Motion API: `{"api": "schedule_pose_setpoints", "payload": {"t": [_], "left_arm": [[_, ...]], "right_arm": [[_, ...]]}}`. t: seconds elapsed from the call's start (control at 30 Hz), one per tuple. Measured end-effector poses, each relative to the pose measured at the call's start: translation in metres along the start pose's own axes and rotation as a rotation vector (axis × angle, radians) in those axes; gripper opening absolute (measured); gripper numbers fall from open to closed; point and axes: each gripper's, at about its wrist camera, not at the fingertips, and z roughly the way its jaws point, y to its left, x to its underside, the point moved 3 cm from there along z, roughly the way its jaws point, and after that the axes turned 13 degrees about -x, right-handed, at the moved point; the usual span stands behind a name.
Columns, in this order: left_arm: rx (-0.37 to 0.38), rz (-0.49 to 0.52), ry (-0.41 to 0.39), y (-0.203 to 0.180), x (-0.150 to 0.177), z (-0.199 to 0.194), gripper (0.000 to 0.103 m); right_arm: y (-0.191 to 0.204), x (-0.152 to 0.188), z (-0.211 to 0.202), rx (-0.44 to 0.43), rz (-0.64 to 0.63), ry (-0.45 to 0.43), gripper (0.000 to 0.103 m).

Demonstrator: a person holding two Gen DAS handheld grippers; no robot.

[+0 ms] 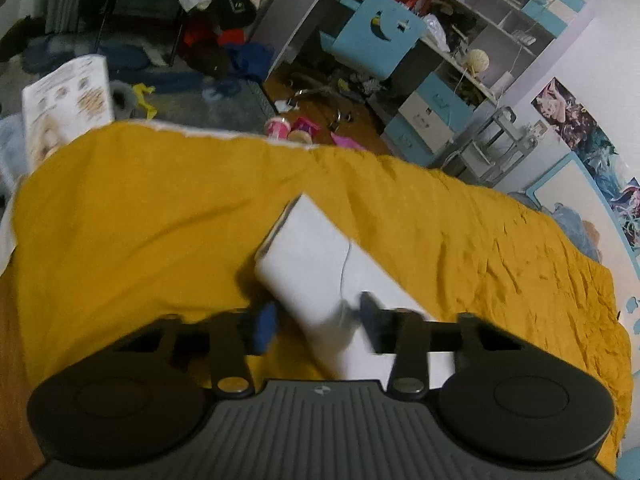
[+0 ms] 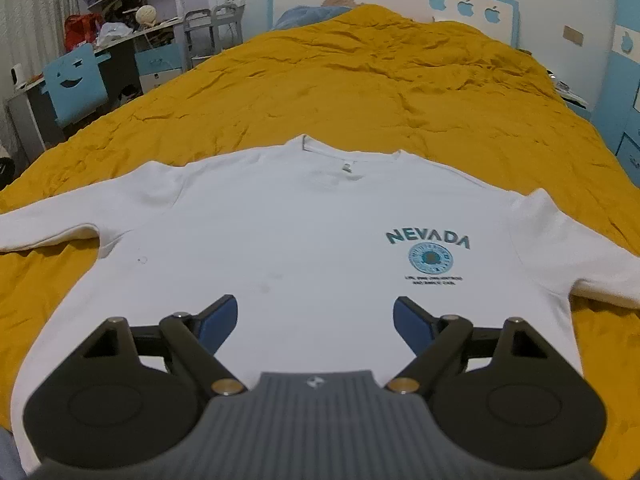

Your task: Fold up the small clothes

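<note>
On the bed: a mustard-yellow quilted bedspread [image 2: 360, 92] carries a white long-sleeved sweatshirt [image 2: 280, 248], spread face up with its collar at 12 o'clock and its hem toward the right wrist camera.
Print: "NEVADA" over a teal round emblem [image 2: 431, 260], at 3 o'clock on the chest as the right wrist view shows it.
Sleeves: one runs out toward 9 o'clock, the other toward 3 o'clock, both flat on the bedspread.
Left gripper [image 1: 320, 316]: jaws narrowed around a white sleeve [image 1: 316, 256] that lies between the blue pads; the frame is blurred, so I cannot tell whether the pads press on the cloth.
Right gripper [image 2: 316, 320]: jaws spread wide, nothing between them, hovering over the lower middle of the sweatshirt near the hem.
Handling: likely light, soft and limp; it should sag and crease wherever it is lifted, and may drag a little on the textured bedspread.
Where to take hold: probably best at a cuff, a shoulder seam or a hem corner, pinching the doubled edge so both layers come along.
Step in hand: seemingly the first sleeve fold across the body; no fold yet shows on the torso.
Background: a desk with a blue chair [image 2: 76, 80] at 10 o'clock, well apart from the work.
</note>
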Motion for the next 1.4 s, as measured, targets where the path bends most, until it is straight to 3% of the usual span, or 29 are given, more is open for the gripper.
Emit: {"api": "schedule_pose_setpoints", "payload": {"t": [0.07,0.1,0.27,0.37,0.53,0.77,0.87,1.03,1.2,1.4], "left_arm": [[0.004,0.008,-0.016,0.001,-0.002,-0.003,0.010],[0.011,0.021,-0.035,-0.002,-0.002,-0.007,0.008],[0.073,0.169,-0.126,-0.059,-0.017,-0.035,0.007],[0.130,0.253,-0.165,-0.112,-0.022,-0.070,0.006],[0.290,0.378,-0.247,-0.215,-0.014,-0.149,0.006],[0.624,0.542,-0.290,-0.338,0.058,-0.257,0.006],[0.711,0.608,-0.235,-0.378,0.101,-0.271,0.006],[0.772,0.712,-0.090,-0.419,0.190,-0.254,0.006],[0.743,0.835,0.107,-0.435,0.295,-0.195,0.006],[0.681,0.975,0.297,-0.421,0.401,-0.136,0.006]], "right_arm": [[0.001,-0.003,0.002,0.011,-0.008,-0.002,0.070],[0.001,-0.003,0.002,0.020,-0.009,-0.004,0.069],[-0.016,-0.004,0.001,0.081,-0.005,0.006,0.052],[-0.034,-0.003,-0.002,0.112,0.025,0.011,0.048],[-0.068,-0.001,-0.019,0.116,0.074,-0.030,0.045],[-0.115,-0.002,-0.045,0.131,0.122,-0.088,0.042],[-0.133,-0.002,-0.056,0.132,0.142,-0.118,0.042],[-0.160,0.003,-0.071,0.133,0.184,-0.165,0.042],[-0.186,0.015,-0.074,0.140,0.235,-0.171,0.042],[-0.215,0.031,-0.071,0.167,0.284,-0.149,0.042]]}}
